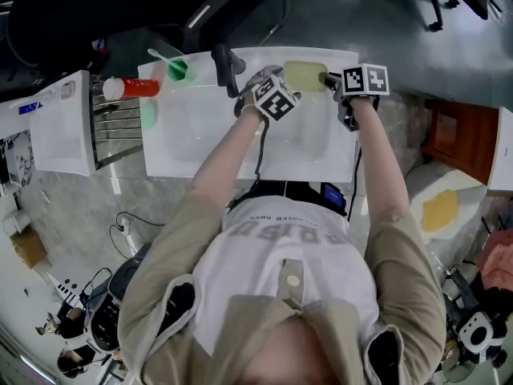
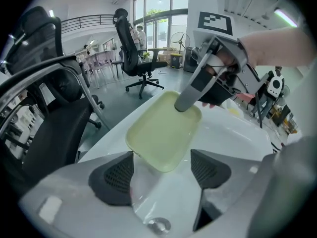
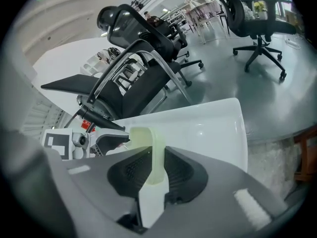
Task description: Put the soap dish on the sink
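Note:
The pale yellow-green soap dish [image 1: 303, 74] is over the back rim of the white sink [image 1: 240, 151]. My right gripper [image 1: 329, 79] is shut on its right edge. In the right gripper view the dish [image 3: 151, 148] stands edge-on, pinched between both pads. In the left gripper view the dish [image 2: 163, 130] lies flat over the sink [image 2: 237, 133], with the right gripper's finger [image 2: 190, 90] on its far end. My left gripper [image 2: 161, 170] is open, and the dish's near corner reaches between its tips. In the head view, that left gripper [image 1: 271, 74] is just left of the dish.
A black faucet [image 1: 227, 69] stands on the rim left of the dish. Farther left are a green cup [image 1: 178, 69] with a toothbrush and a red bottle [image 1: 132, 87]. The drain [image 2: 159, 225] is below my left jaws. Office chairs stand beyond the sink [image 3: 213, 123].

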Demonstrator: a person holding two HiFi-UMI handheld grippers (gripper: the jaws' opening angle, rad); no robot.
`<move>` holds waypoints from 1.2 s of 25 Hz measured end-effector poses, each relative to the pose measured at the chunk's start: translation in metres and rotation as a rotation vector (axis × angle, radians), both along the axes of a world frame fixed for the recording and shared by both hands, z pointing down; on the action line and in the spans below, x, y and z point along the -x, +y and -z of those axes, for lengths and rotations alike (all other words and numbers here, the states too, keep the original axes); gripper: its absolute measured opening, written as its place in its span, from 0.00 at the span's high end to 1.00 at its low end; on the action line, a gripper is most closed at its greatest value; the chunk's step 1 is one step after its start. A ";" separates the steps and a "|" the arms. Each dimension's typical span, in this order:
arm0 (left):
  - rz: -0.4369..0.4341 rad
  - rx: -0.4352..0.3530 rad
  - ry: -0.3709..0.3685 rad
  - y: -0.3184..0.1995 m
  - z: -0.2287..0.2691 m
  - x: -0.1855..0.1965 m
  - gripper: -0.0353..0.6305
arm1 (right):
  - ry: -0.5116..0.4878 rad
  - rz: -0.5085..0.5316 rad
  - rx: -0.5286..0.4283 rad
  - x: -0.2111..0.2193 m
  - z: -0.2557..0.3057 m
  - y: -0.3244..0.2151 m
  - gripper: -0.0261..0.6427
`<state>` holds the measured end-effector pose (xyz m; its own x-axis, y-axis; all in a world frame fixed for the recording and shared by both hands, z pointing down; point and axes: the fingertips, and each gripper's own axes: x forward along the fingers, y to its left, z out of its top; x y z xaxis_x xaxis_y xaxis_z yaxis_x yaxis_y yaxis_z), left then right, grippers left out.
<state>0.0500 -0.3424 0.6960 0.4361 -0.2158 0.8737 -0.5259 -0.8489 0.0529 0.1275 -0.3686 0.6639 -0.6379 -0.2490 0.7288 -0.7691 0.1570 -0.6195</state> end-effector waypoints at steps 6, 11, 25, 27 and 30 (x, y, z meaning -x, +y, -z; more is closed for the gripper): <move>0.005 0.026 -0.005 -0.002 -0.001 -0.002 0.38 | 0.005 -0.016 0.031 -0.002 -0.001 -0.004 0.86; 0.000 0.034 -0.022 -0.004 -0.005 -0.003 0.38 | 0.037 -0.012 0.027 -0.005 0.001 -0.007 0.85; 0.014 0.033 -0.036 -0.008 -0.008 -0.003 0.38 | 0.166 0.026 -0.015 -0.008 -0.007 -0.011 0.83; 0.018 0.029 -0.034 -0.009 -0.008 -0.004 0.38 | 0.168 0.014 -0.011 -0.008 -0.009 -0.011 0.83; 0.027 0.027 -0.029 -0.010 -0.008 -0.004 0.38 | 0.171 -0.013 -0.004 -0.009 -0.012 -0.011 0.82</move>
